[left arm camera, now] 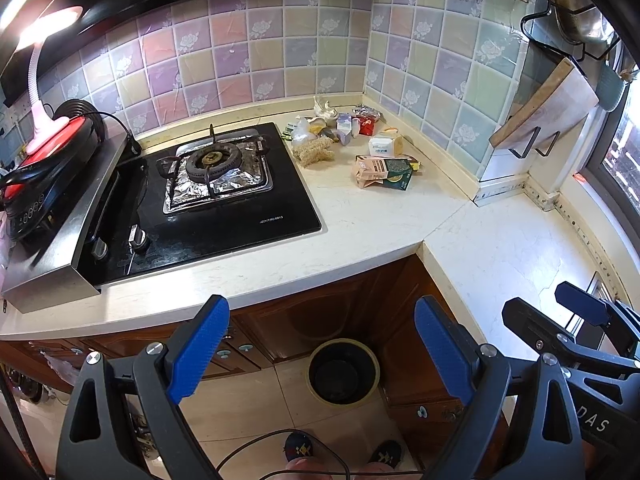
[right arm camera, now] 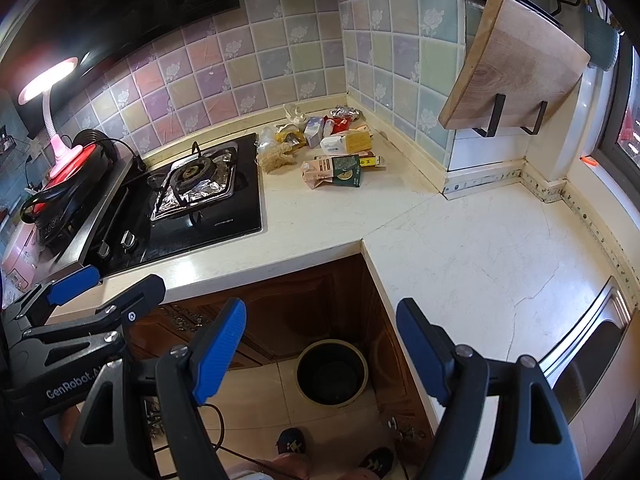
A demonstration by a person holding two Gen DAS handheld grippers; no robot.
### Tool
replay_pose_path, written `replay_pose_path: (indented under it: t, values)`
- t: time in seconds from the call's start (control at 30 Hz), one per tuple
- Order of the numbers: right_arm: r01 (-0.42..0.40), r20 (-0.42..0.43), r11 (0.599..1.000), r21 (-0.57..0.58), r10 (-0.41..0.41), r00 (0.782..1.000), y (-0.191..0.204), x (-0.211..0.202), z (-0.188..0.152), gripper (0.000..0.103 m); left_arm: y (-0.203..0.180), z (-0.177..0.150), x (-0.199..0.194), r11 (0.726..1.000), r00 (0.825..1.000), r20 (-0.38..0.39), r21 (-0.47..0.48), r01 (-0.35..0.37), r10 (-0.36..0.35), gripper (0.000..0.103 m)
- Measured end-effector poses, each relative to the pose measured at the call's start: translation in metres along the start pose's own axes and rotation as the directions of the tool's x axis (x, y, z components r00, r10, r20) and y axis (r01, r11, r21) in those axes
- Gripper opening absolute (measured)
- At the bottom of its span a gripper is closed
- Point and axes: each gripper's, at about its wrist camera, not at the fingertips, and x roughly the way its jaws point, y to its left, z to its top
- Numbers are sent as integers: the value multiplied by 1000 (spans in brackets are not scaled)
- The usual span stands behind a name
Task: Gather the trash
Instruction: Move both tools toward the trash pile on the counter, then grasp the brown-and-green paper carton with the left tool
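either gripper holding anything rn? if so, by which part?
Nothing held. Left gripper and right gripper are both open and empty, above the round dark bin; the crumpled cartons and wrappers lie untouched on the cream countertop.

Pastel wall tiles in pink, lilac, yellow and green are printed with white roses. Below them, a cream marbled countertop is seen, with a black glass hob lined in silver foil. Blue pads are fitted on black gripper fingers.
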Motion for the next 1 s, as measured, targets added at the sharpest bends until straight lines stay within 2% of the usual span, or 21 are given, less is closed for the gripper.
replay_pose_path:
  t: [0.3,0.7,0.9,1.0]
  values:
    - [1,3,1000,5,-1,1000,1,2,2,78,7,1,5,1000,1000,8,10,12,-13,93]
    - [31,13,998,59,-32,999,35,13,13,78,48,17,18,997,998,23,57,50,-51,93]
    - [52,-3,994,100,-52,999,49,24,15,78,66,32,34,992,995,12,80,94,-96,93]
    - [63,-27,989,131,-60,998,48,29,17,78,70,42,48,985,990,-11,93,142,-142,93]
